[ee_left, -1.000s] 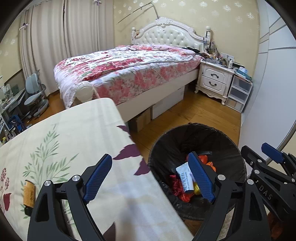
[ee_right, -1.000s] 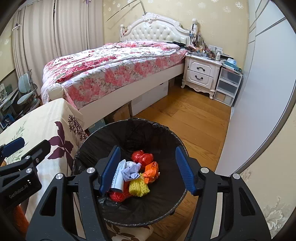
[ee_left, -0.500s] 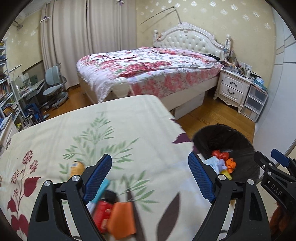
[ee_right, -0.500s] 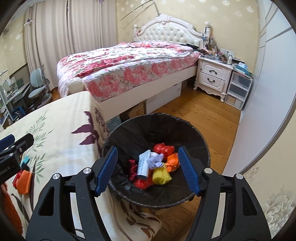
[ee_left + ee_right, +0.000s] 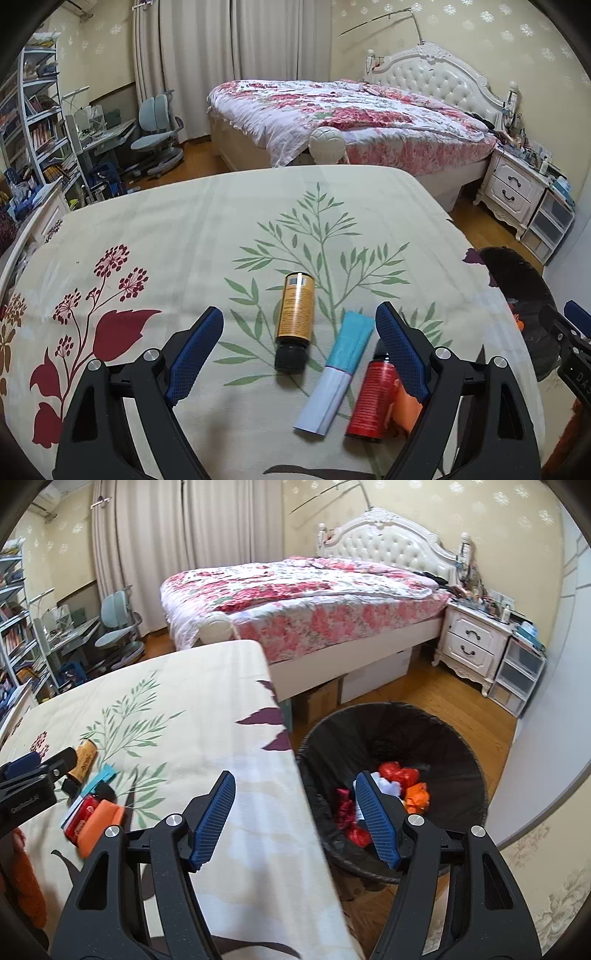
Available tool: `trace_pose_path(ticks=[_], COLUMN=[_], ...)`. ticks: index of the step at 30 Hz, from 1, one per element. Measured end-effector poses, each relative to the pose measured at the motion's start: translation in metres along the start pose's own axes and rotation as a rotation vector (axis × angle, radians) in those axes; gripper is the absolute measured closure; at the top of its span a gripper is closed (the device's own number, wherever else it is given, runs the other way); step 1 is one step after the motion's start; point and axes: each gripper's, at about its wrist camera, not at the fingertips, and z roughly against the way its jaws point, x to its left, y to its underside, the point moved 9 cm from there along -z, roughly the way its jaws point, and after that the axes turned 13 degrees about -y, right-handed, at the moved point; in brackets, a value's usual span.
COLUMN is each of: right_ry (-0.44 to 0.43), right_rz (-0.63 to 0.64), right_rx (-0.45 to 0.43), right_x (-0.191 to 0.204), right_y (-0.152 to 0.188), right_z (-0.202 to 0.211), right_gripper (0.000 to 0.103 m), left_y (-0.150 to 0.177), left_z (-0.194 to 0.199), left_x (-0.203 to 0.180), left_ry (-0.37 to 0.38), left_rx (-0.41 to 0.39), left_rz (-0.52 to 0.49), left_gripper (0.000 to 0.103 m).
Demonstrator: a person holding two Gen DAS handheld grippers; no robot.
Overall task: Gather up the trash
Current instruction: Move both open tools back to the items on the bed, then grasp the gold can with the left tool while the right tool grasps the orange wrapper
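Note:
On the floral tablecloth (image 5: 184, 229) lie an amber bottle with a black cap (image 5: 294, 318), a teal-and-white tube (image 5: 338, 373), a red bottle (image 5: 373, 398) and an orange piece (image 5: 404, 406) behind the right finger. My left gripper (image 5: 299, 343) hovers open over them, touching none. In the right wrist view the same items sit at the left: amber bottle (image 5: 83, 764), tube (image 5: 96, 781), red bottle (image 5: 79, 819), orange piece (image 5: 99, 827). My right gripper (image 5: 295, 819) stands open and empty over the table's edge beside the black-lined bin (image 5: 461, 738), which holds several wrappers (image 5: 402, 782).
A bed with a flowered quilt (image 5: 351, 118) stands behind the table. A white nightstand (image 5: 472, 646) and plastic drawers (image 5: 521, 675) line the right wall. A desk, chair (image 5: 155, 136) and bookshelves (image 5: 33, 122) are at the far left. Wood floor (image 5: 424, 698) surrounds the bin.
Both grippers swung left, away from the bin toward the table. The left gripper now hangs over the bottles and tube; the bin has slid to the right of both views.

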Motion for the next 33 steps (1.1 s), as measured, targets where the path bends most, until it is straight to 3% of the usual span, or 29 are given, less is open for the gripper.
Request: trace_pose_path(ticks=[10,14,25,33], right_ry=[-0.04,-0.047,-0.127,-0.17], right_rz=[0.057,0.072,0.115,0.168], right_rx=[0.03,0.041,0.052,0.121], right_x=[0.04,0.051,0.095,0.133], right_y=[-0.001,0.0,0.008,0.031], right_z=[-0.017,-0.021,-0.013,-0.023], right_gripper=[0.037,0.037,0.037,0.037], left_y=[0.008,0.013,0.024,0.038], left_z=[-0.031,-0.033,-0.009,0.003], left_x=[0.008,0.002,0.035,0.074], left_ry=[0.027,0.068,0.049,0.003], left_rx=[0.079,0.101,0.058,0.052], left_rz=[-0.022,-0.043,-0.012,0.022], left_gripper=[0.05,0.076,0.076,0.076])
